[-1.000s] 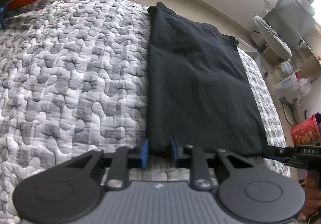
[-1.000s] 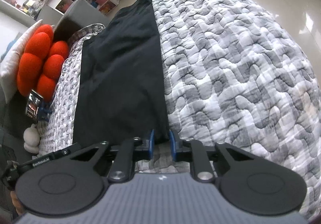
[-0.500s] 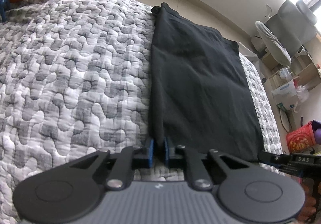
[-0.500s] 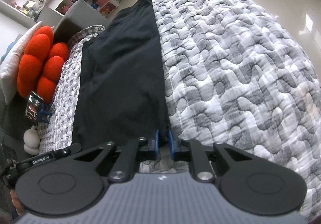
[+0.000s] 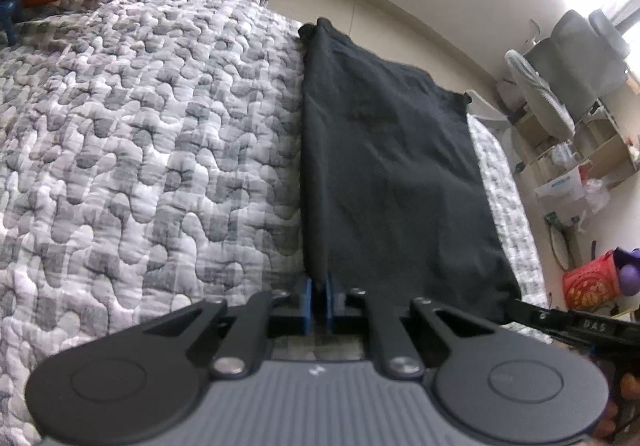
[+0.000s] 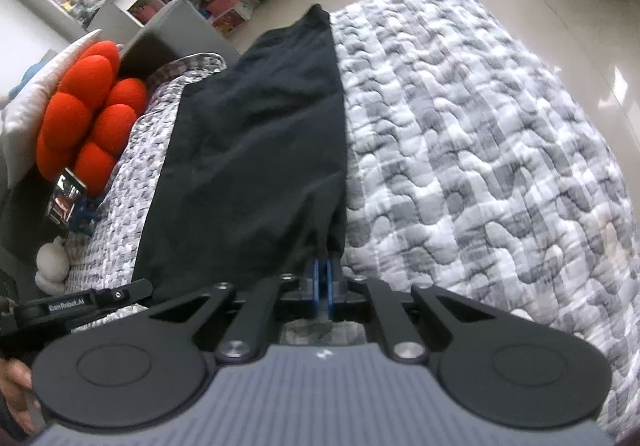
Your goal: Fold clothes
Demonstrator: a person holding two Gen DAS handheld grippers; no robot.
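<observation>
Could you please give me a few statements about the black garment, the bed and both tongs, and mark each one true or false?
1. The black garment lies on a grey patterned quilt. True.
2. The left tongs are wide open above the quilt. False: they are shut on the garment's near corner.
3. The right tongs pinch the garment's other near corner. True.
4. The cushion beside the bed is blue. False: it is orange-red.
</observation>
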